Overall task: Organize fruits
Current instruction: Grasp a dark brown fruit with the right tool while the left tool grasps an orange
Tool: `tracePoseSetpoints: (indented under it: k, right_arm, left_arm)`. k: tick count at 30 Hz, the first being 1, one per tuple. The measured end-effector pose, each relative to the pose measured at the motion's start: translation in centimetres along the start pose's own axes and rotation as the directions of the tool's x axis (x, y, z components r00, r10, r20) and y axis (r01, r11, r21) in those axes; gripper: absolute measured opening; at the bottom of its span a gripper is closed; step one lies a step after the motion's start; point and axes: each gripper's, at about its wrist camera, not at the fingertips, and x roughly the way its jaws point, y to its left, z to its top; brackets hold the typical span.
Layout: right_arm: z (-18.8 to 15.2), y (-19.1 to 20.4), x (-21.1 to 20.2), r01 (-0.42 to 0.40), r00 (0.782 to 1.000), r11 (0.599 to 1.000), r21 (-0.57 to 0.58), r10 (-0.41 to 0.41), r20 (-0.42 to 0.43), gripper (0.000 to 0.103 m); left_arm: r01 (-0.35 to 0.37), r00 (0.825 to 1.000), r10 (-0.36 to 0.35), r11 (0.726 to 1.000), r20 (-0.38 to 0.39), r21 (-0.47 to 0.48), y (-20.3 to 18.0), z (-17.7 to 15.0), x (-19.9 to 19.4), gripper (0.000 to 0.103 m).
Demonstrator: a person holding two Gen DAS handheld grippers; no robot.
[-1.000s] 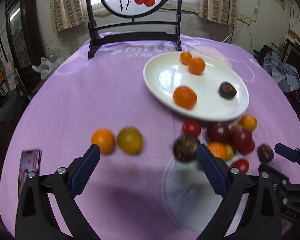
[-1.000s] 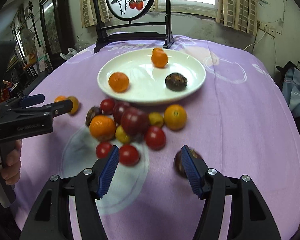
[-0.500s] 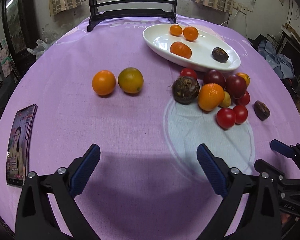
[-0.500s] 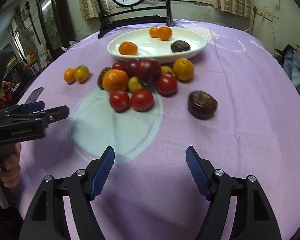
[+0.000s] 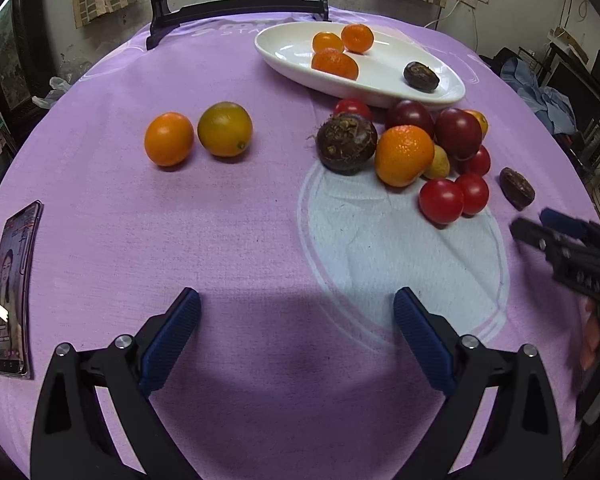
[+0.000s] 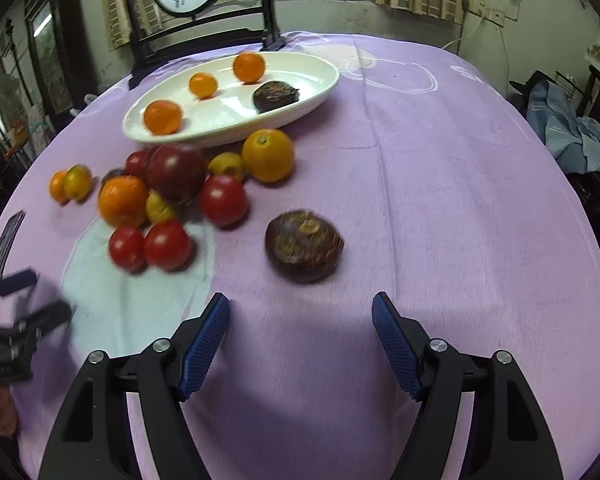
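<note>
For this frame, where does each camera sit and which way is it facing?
Left wrist: on the left hand-held gripper, looking across the purple tablecloth at the white plate; its own open blue-padded fingers show below, the right hand-held gripper at the right edge.
Right wrist: on the right hand-held gripper, facing the dark brown fruit and the plate; its own open fingers show, the left hand-held gripper blurred at the left edge.
Shared: plate, fruit cluster, phone.

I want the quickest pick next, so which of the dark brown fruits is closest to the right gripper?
The flattened dark brown fruit lying alone on the cloth, just ahead of the right gripper. The others sit on the white plate or in the pile.
</note>
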Motion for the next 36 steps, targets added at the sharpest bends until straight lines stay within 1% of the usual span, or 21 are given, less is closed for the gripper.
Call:
tracePoseSetpoints:
  k: [5,7,8,10,11,14,16,21,23,24,27,30,31,33,35,36]
  right_arm:
    - [1.5,-0.2,1.2,0.010,1.000,0.999,0.031,-0.010,0.008,0.075]
    - [1.7,-0.1,1.3,0.018,1.000,0.999,0.029,-0.019,0.014,0.073]
    - [1.7,0.0,1.4,0.025,1.000,0.999,0.024,-0.025,0.019,0.067]
    - [1.5,0.1,1.2,0.032,0.999,0.999,0.011,-0.033,0.033,0.051]
    - [1.6,0.2,1.1,0.022,0.999,1.000,0.006,-0.022,0.036,0.042]
    - [1.4,0.4,0.8,0.020,0.999,1.000,0.001,-0.020,0.042,0.042]
    - [1.1,0.5,0.5,0.011,0.999,1.000,-0.004,-0.011,0.044,0.042]
    - [0.2,1.7,-0.7,-0.065,0.996,0.998,-0.022,0.066,0.053,0.042]
    - [-0.3,2.3,-1.0,-0.099,0.994,0.995,-0.030,0.101,0.052,0.042]
    - [-0.5,2.5,-1.1,-0.109,0.993,0.993,-0.036,0.111,0.051,0.042]
    - [-0.6,2.5,-1.6,-0.130,0.989,0.991,-0.035,0.132,0.065,0.042]
    - [-0.7,2.5,-1.7,-0.155,0.986,0.987,-0.035,0.157,0.057,0.042]
    - [-0.8,2.4,-1.8,-0.159,0.985,0.987,-0.035,0.161,0.059,0.042]
    - [-0.8,2.5,-1.8,-0.164,0.984,0.986,-0.041,0.166,0.057,0.042]
    - [-0.9,2.7,-1.7,-0.172,0.983,0.984,-0.048,0.174,0.051,0.042]
    - [-0.9,2.8,-1.7,-0.175,0.983,0.983,-0.050,0.178,0.048,0.042]
  left_arm:
    - [0.010,1.000,-0.010,1.000,0.000,0.010,0.0,0.0,0.0,0.096]
    - [0.012,1.000,-0.012,1.000,0.001,0.012,-0.1,0.0,0.1,0.097]
    - [0.012,1.000,-0.012,1.000,0.000,0.015,-0.2,0.0,0.1,0.097]
    - [0.010,1.000,-0.010,1.000,-0.001,0.018,-0.3,0.0,0.1,0.098]
    - [0.011,1.000,-0.011,1.000,-0.001,0.018,-0.3,0.0,0.1,0.098]
    - [0.019,1.000,-0.019,1.000,-0.002,0.011,0.0,0.1,-0.1,0.098]
    - [0.015,1.000,-0.015,1.000,0.012,0.007,0.3,0.0,-0.6,0.098]
    - [-0.002,0.999,0.003,1.000,0.045,-0.014,2.1,0.0,-1.8,0.098]
    - [-0.031,0.998,0.032,0.999,0.051,-0.016,2.6,0.3,-1.8,0.098]
    - [-0.053,0.997,0.054,0.998,0.049,-0.023,2.9,0.5,-1.6,0.098]
    - [-0.076,0.995,0.078,0.996,0.054,-0.046,3.8,1.4,-1.1,0.098]
    - [-0.125,0.988,0.129,0.991,0.085,-0.043,4.8,2.7,-0.6,0.097]
    - [-0.125,0.987,0.127,0.992,0.096,-0.028,5.2,3.2,-0.4,0.097]
    - [-0.102,0.992,0.102,0.995,0.069,-0.003,6.3,4.5,0.4,0.097]
    - [-0.121,0.990,0.121,0.993,0.068,-0.006,7.5,5.6,0.9,0.095]
    - [-0.140,0.988,0.140,0.990,0.070,0.000,7.9,6.2,1.1,0.092]
